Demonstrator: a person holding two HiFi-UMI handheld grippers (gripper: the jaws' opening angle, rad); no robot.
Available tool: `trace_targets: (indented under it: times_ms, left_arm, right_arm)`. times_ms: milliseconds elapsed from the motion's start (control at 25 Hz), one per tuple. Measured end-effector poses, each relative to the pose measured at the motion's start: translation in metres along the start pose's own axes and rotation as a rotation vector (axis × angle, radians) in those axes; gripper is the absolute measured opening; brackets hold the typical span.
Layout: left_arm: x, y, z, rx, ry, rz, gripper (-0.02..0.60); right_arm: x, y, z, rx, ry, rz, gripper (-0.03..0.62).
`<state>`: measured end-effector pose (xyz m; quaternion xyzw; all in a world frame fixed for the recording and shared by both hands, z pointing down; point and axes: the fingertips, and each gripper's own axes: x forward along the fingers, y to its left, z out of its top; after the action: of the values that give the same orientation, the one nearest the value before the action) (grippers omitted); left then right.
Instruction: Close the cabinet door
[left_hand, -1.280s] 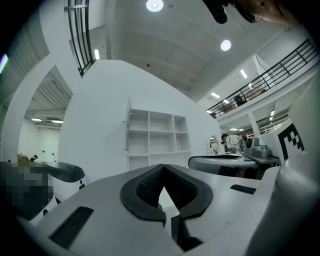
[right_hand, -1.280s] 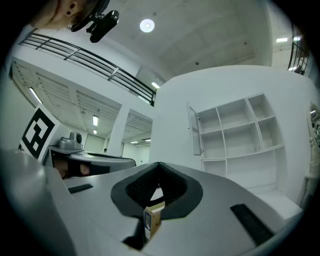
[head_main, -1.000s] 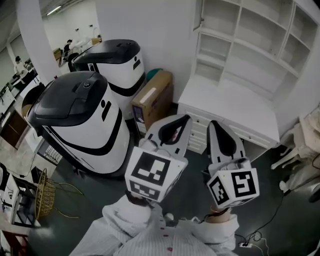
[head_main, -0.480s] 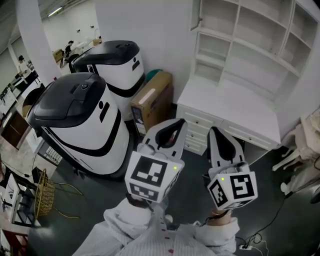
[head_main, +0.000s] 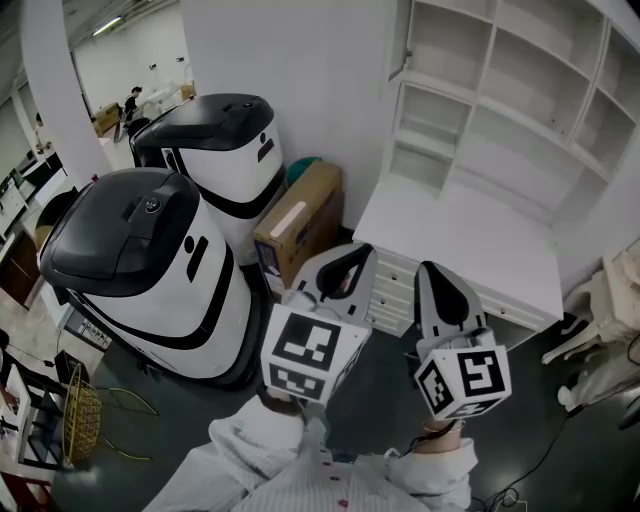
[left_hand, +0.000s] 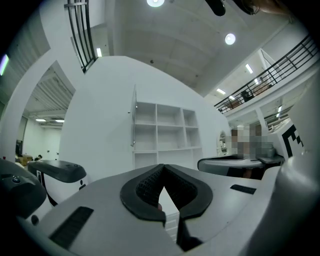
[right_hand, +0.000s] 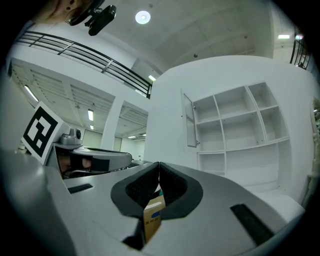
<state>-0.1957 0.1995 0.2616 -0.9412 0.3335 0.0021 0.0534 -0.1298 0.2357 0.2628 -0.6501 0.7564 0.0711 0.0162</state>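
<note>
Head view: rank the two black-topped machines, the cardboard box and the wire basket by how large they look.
1. near machine
2. far machine: it looks smaller, but it stands farther from the camera, so the two may really be alike
3. box
4. basket

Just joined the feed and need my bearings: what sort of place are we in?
Probably a robotics lab or workshop hall: two large black-and-white machines, a white shelf cabinet against the wall, and a person among desks further back.
</note>
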Motion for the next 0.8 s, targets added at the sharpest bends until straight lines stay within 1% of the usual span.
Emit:
trace_targets:
  times_ms: [160, 440, 600, 800]
  left_arm:
    - [0.039, 0.035, 0.006, 0.015, -0.012, -0.017, 0.009]
    - [0.091, 0.093, -0.001, 0.032, -0.009, -0.049, 0.009]
    - [0.110, 0.118, -0.009, 0.043, 0.000, -0.066, 0.009]
    - [0.128, 0.139, -0.019, 0.024, 0.009, -0.077, 0.009]
  right_arm:
    - [0.051, -0.015, 0.004, -0.003, -0.012, -0.012, 0.012]
    - [0.131, -0.029, -0.003, 0.007, -0.015, -0.039, 0.012]
    - [0.162, -0.030, -0.010, 0.013, -0.022, -0.057, 0.012]
    - [0.189, -0.035, -0.019, 0.016, -0.005, -0.073, 0.014]
